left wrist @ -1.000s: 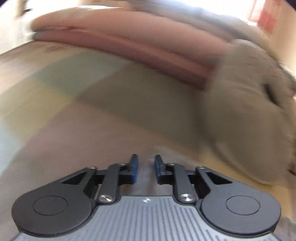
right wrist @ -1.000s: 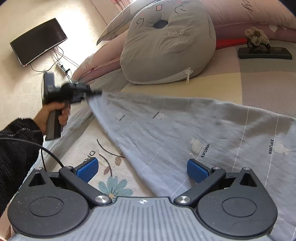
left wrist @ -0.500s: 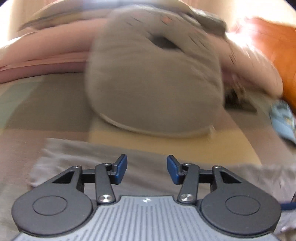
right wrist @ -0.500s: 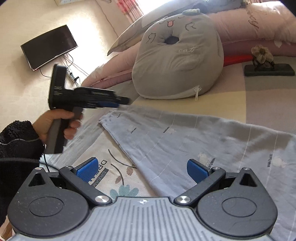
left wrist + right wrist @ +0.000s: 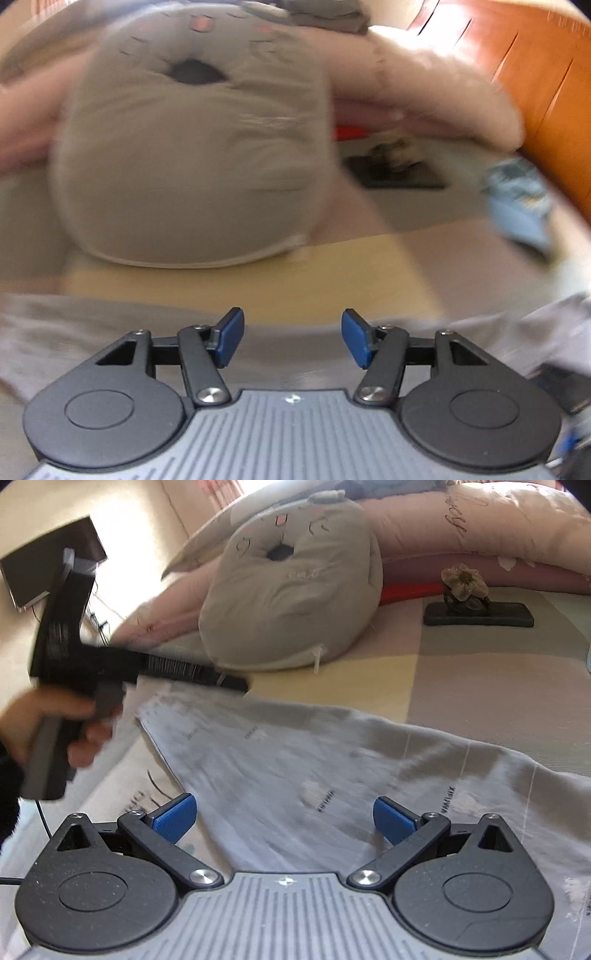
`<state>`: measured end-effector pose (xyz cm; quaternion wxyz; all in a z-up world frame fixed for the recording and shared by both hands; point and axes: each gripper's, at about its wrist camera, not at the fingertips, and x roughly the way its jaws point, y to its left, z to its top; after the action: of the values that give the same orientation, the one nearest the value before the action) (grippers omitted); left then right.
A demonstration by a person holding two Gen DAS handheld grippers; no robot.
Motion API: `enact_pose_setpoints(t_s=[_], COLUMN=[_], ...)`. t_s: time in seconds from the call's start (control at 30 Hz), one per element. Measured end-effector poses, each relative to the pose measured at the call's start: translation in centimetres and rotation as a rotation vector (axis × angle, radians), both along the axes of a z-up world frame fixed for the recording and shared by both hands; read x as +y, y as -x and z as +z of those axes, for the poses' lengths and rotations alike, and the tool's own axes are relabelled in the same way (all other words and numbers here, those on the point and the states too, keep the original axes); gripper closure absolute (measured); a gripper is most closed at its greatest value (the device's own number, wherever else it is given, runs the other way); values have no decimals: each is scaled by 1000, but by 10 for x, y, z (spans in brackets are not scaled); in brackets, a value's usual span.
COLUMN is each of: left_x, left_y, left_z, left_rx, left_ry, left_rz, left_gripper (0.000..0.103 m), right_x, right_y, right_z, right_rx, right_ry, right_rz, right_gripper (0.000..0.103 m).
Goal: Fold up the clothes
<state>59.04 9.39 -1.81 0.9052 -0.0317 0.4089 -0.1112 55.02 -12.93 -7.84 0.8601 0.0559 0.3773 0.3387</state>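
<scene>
A pale grey-blue garment (image 5: 295,753) with thin white lines lies spread on the bed, its far left corner flat on the sheet. My right gripper (image 5: 284,816) hovers open over its near part, with nothing between the fingers. A hand (image 5: 48,720) holds my left gripper (image 5: 232,681) just above that far left corner. In the left wrist view my left gripper (image 5: 291,332) is open and empty over the garment's edge (image 5: 74,332), and it faces a grey cat-face cushion (image 5: 192,166).
The grey cushion (image 5: 291,602) sits just beyond the garment, with pink pillows (image 5: 480,528) behind it. A black phone with a flower ornament (image 5: 476,614) lies at the back right. An orange headboard (image 5: 517,74) and a blue cloth (image 5: 521,210) are to the right. A monitor (image 5: 48,561) is far left.
My left gripper has opened wider and swung right toward the cushion. The garment corner it held up a second ago now lies flat. My right gripper stays open, shifted slightly.
</scene>
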Motion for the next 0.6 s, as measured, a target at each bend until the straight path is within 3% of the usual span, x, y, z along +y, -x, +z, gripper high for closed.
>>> enact_pose_setpoints(t_s=[0.03,0.23,0.47,0.6], left_x=[-4,-15,-4,0], left_y=[-2,-19,2,10], left_z=[-2,-18,-33,-33], left_rx=[9,51,102,76], left_ry=[39,71,86,94], left_rz=[-13,-30,-22,-3], left_gripper=[43,44,43,43], right_x=[0,3,6,8], right_y=[0,2,4,6], right_z=[-1,-6,-8,-9], right_rx=[-1,-10,-19,-30], right_ry=[8,26,32,40], right_rz=[4,19,30,37], right_gripper=[0,0,0,0])
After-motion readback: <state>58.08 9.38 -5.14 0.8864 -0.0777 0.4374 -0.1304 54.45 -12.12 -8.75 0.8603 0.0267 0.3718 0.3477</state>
